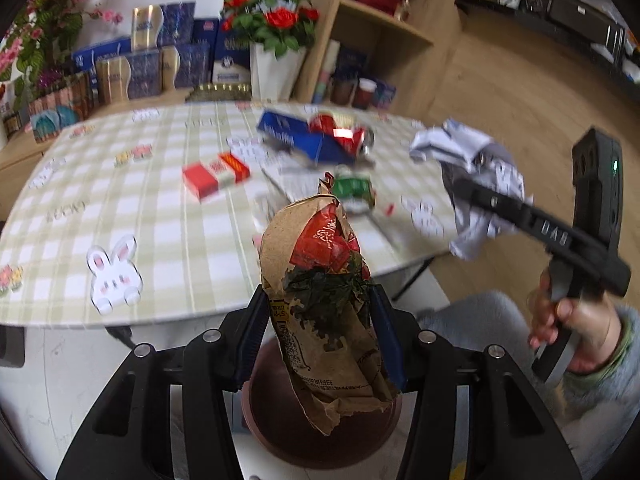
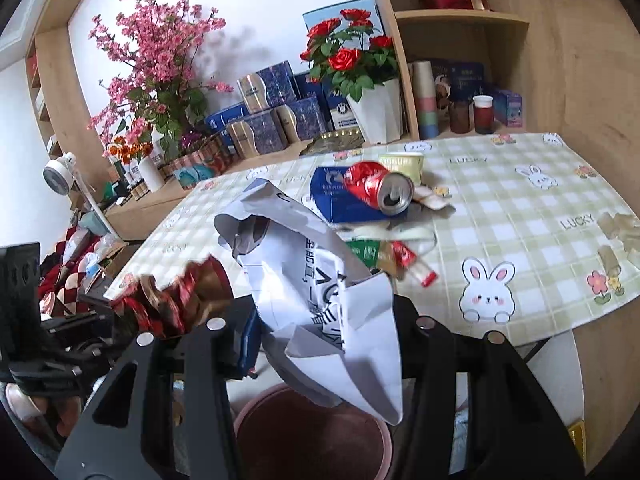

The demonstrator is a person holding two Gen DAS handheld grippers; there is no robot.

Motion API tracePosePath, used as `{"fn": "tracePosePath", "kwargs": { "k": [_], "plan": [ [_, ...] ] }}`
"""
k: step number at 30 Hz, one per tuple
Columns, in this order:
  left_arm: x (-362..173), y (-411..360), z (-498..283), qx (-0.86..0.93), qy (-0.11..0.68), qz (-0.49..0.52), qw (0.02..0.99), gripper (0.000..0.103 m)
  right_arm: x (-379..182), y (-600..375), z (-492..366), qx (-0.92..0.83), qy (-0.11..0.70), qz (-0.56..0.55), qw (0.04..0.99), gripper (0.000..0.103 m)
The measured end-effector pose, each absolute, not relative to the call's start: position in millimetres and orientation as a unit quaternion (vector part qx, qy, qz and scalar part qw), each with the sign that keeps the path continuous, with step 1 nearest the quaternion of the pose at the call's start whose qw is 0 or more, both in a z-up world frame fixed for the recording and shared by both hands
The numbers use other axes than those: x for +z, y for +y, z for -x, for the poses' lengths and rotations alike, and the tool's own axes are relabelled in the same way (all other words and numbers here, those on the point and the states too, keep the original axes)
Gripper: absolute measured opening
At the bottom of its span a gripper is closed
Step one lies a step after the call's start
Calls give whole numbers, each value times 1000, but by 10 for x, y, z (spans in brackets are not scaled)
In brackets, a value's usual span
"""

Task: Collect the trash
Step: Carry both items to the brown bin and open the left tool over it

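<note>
Both grippers grip trash off the table's [image 1: 168, 216] near edge. The left gripper [image 1: 320, 320] is clamped on a brown snack wrapper [image 1: 316, 272], directly above a dark red bin [image 1: 280, 428] on the floor. The right gripper [image 2: 324, 320] pinches a crumpled white paper [image 2: 316, 292]; the bin [image 2: 304, 432] lies at 6 o'clock below it. Only the left view shows the right hand [image 1: 576, 328] and open wooden floor at 2 o'clock. Only the right view shows clearly a red can [image 2: 378, 188] on a blue carton [image 2: 340, 200].
</note>
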State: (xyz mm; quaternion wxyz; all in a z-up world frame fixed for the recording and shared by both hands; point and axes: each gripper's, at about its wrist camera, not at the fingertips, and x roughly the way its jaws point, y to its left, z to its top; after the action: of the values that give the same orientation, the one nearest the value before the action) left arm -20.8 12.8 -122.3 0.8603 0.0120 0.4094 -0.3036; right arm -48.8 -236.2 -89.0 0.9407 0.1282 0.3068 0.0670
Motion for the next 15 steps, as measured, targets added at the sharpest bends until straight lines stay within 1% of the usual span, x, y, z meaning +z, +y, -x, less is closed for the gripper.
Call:
{"fn": "tracePosePath", "kwargs": {
  "k": [5,12,15],
  "plan": [
    [-1599,-10,282,-313,442,-42,839,50,-1047,-2383,584,69,316,-140,936,50],
    [-2066,-313,306,-350,471,-117,801,52,-1285,-2394,667,59,339,-143,928,50],
    [-2335,-452,283,-353,495,-135,782,53,-1360,-2399,680,49,351,-145,924,50]
  ]
}}
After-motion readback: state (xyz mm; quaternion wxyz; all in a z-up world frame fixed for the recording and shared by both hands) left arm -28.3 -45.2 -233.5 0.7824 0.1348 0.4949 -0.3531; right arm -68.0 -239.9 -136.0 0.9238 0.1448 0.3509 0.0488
